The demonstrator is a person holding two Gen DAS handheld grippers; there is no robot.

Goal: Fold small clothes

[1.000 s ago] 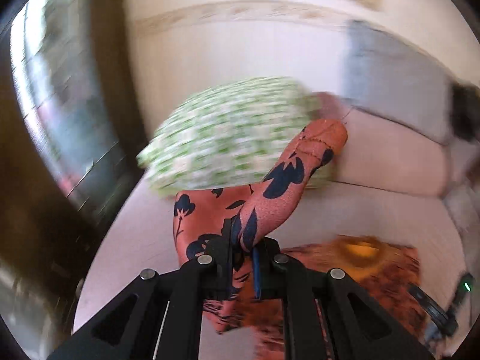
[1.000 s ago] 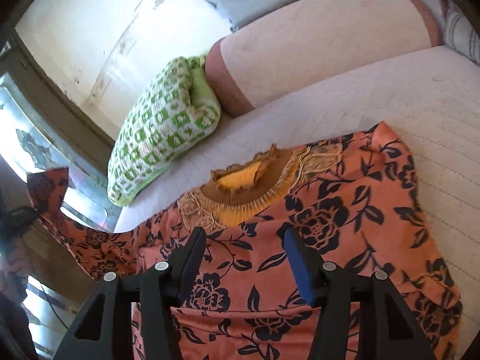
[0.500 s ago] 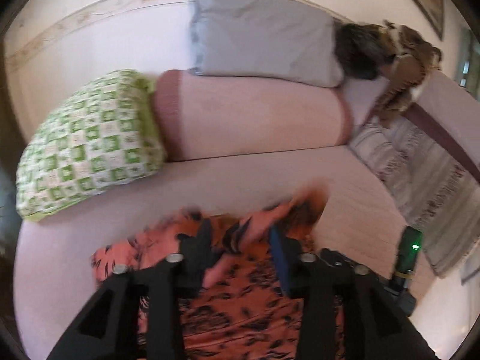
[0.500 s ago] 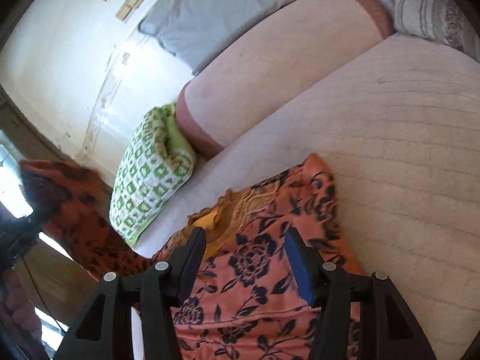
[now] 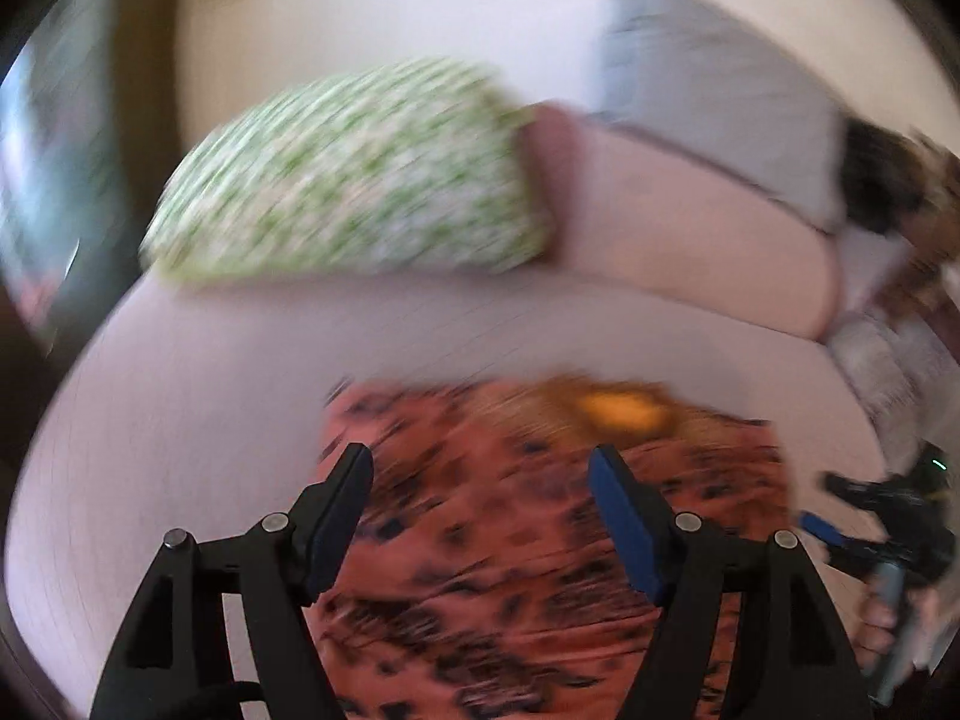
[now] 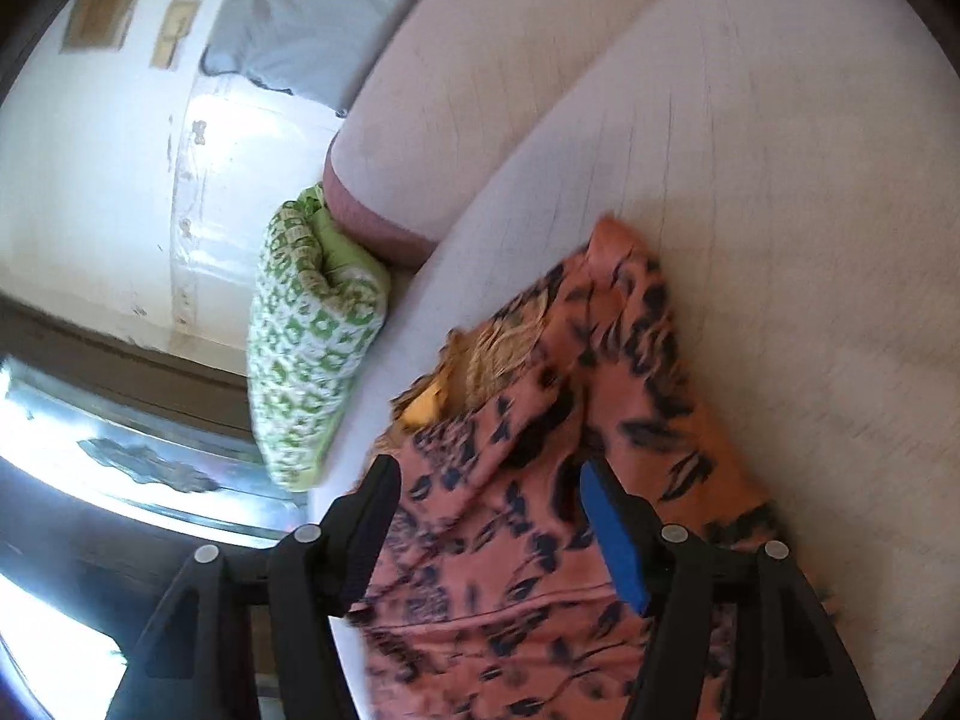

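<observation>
An orange garment with dark floral print and a gold embroidered neckline (image 5: 516, 516) lies on the pale mattress (image 5: 198, 396). The left wrist view is blurred by motion. My left gripper (image 5: 480, 516) is open and empty, just above the garment's left part. The garment also shows in the right wrist view (image 6: 540, 468), with its sleeve folded in over the body. My right gripper (image 6: 489, 522) is open and empty above the garment's lower part. The right gripper also shows at the right edge of the left wrist view (image 5: 888, 534).
A green and white checked pillow (image 5: 348, 180) lies at the back left of the bed, next to a pink bolster (image 5: 690, 222) and a grey pillow (image 5: 714, 90). A striped cloth (image 5: 888, 372) lies at the right. A window (image 6: 90, 420) is to the left.
My left gripper held the sleeve up, carried it over the garment and let go. It now stands open, drawn back to the left. My right gripper stayed open and tilted.
</observation>
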